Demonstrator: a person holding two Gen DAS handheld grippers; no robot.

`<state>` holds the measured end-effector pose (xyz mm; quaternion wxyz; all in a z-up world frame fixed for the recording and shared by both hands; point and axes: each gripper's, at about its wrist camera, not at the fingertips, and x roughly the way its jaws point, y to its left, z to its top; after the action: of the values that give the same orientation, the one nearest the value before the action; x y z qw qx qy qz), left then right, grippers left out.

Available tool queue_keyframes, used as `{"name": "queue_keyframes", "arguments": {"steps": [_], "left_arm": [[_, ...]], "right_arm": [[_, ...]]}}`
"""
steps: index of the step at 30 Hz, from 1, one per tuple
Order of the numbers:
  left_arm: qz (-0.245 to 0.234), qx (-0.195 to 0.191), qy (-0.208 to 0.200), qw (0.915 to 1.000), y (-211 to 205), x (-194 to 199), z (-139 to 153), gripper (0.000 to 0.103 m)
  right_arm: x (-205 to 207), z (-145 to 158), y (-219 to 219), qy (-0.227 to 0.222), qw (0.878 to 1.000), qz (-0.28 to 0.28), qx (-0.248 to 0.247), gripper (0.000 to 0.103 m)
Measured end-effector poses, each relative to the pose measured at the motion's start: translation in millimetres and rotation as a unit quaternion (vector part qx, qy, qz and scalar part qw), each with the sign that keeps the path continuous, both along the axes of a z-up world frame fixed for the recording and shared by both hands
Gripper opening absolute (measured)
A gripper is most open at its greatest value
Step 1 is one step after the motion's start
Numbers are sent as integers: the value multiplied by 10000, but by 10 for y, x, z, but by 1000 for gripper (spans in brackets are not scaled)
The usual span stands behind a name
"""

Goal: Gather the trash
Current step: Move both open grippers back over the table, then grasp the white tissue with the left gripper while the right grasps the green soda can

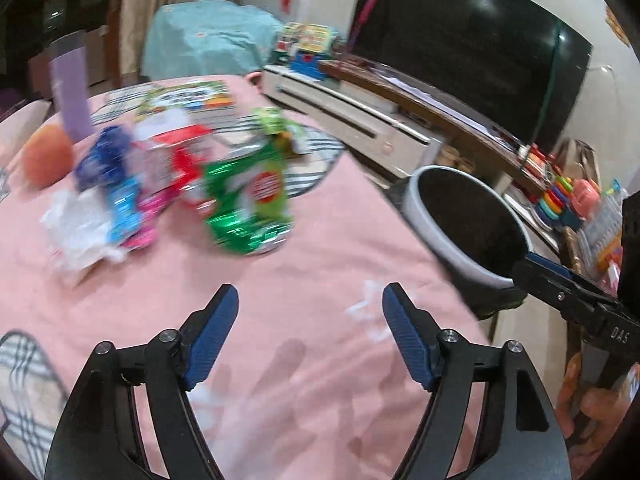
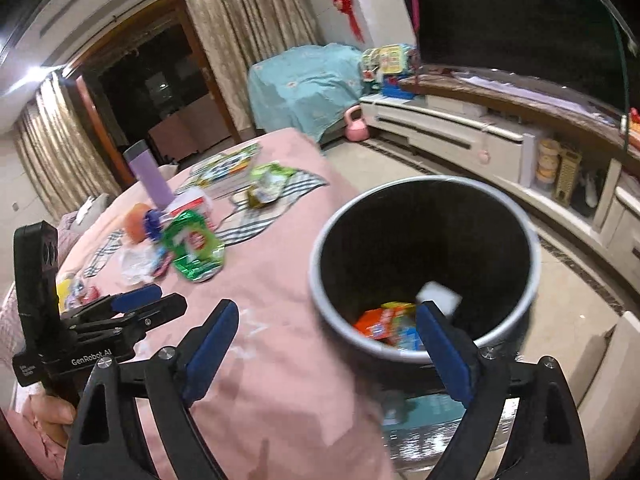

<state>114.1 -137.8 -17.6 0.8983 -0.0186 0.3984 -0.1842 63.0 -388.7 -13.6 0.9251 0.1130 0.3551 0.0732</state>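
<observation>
A pile of trash lies on the pink tablecloth [image 1: 304, 280]: a green foil snack bag [image 1: 248, 200], a red and white wrapper [image 1: 176, 160], blue and pink wrappers [image 1: 128, 216] and crumpled white plastic [image 1: 76, 232]. My left gripper [image 1: 310, 320] is open and empty, short of the pile. My right gripper [image 2: 328, 332] is open and empty over the near rim of the grey trash bin [image 2: 520, 304], beside the table. A white scrap [image 2: 434, 292] and orange wrappers [image 2: 380, 320] are inside the bin. The bin also shows in the left wrist view [image 1: 436, 232].
A purple bottle [image 1: 70, 88], an orange fruit [image 1: 48, 160], a stack of picture books [image 1: 192, 100] and another green packet [image 1: 276, 124] on a striped cloth sit further back. A TV and a low white cabinet [image 2: 460, 128] line the right wall.
</observation>
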Motion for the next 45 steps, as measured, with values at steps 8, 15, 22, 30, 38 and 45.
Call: {"name": "queue_keyframes", "arguments": {"steps": [8,15,22,30,38,45], "left_arm": [[874,134,12,9961,706,-144,-35,97],[1392,192,-147,9900,1123,-238,-46,100],[1418,233,16,9896,1388,-208,-77,100],[1632,225,36,9863,1529,-158,-169,100],[1513,212,52,9883,1499,56,-233,100],[1504,224,-41,9884,1520,370,-177,100]], "right_arm": [[63,-97,581,110,9987,498,75,92],[151,-160,923,139,9972,721,160,92],[283,-200,1176,99,9963,833,182,92],[488,-251,1403,70,9944,1047,130,92],[676,-338,1524,164,9932,1151,-17,92],[955,-347,1591,170,9917,1249,-266,92]]}}
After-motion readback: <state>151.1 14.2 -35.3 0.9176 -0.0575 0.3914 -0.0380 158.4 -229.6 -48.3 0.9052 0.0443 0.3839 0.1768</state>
